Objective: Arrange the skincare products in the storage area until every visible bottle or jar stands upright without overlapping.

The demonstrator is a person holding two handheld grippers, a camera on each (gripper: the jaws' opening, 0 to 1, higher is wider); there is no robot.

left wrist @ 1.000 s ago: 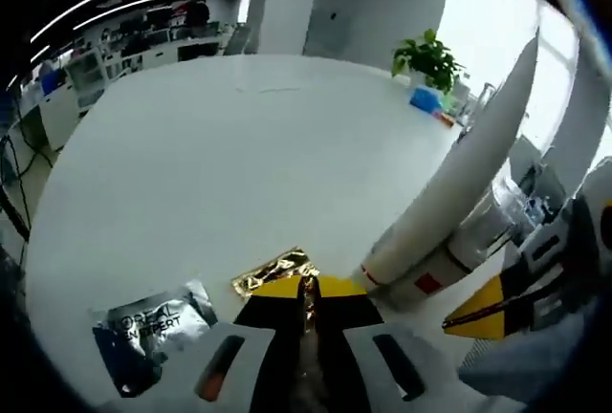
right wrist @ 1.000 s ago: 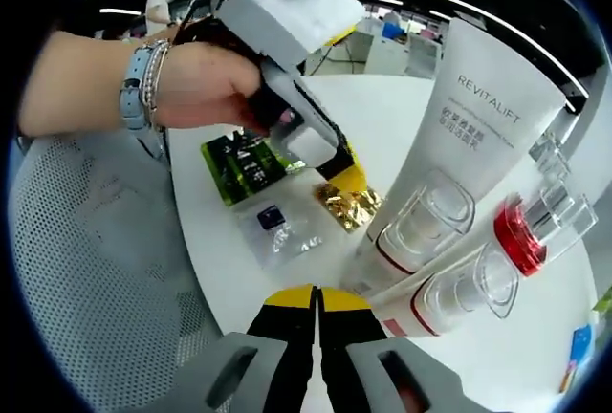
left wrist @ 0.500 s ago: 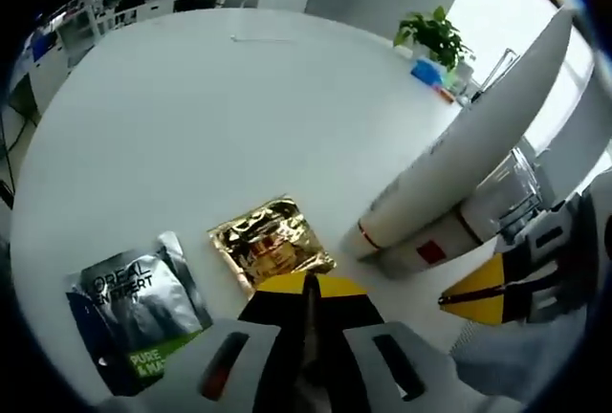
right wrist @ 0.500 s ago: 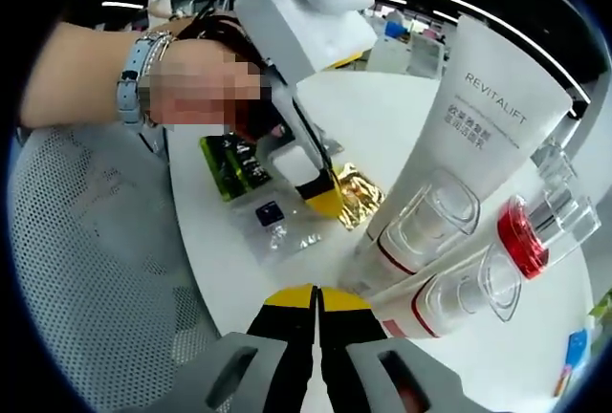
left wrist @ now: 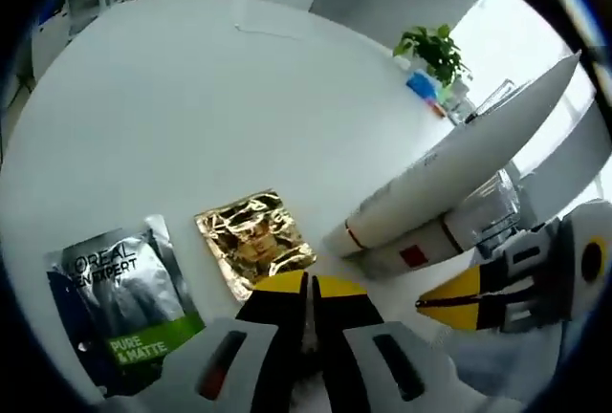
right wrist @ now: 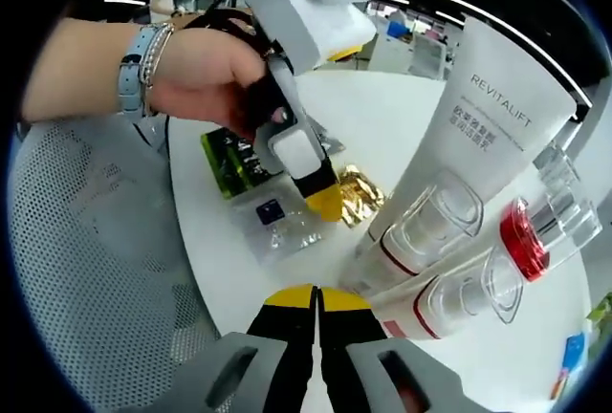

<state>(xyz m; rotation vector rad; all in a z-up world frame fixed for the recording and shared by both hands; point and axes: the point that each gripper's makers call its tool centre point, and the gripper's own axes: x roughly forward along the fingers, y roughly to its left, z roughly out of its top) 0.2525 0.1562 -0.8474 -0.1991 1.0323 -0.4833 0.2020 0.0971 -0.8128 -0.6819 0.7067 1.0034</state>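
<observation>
While its jaws stay closed, left gripper (right wrist: 323, 205) has lifted off gold sachet (left wrist: 253, 243).

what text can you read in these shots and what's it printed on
"L'OREAL", then a second line ending in "EXPERT", and "PURE & MATTE": on the silver sachet.
"REVITALIFT": on the white tube standing cap-down.
Smaller characters under "REVITALIFT": too small to read.
Print on the gold sachet: blurred, unreadable.
Red label on the second tube: no legible text.

White Revitalift tube (right wrist: 478, 155), red-capped bottle (right wrist: 524, 241), side by side on table
</observation>
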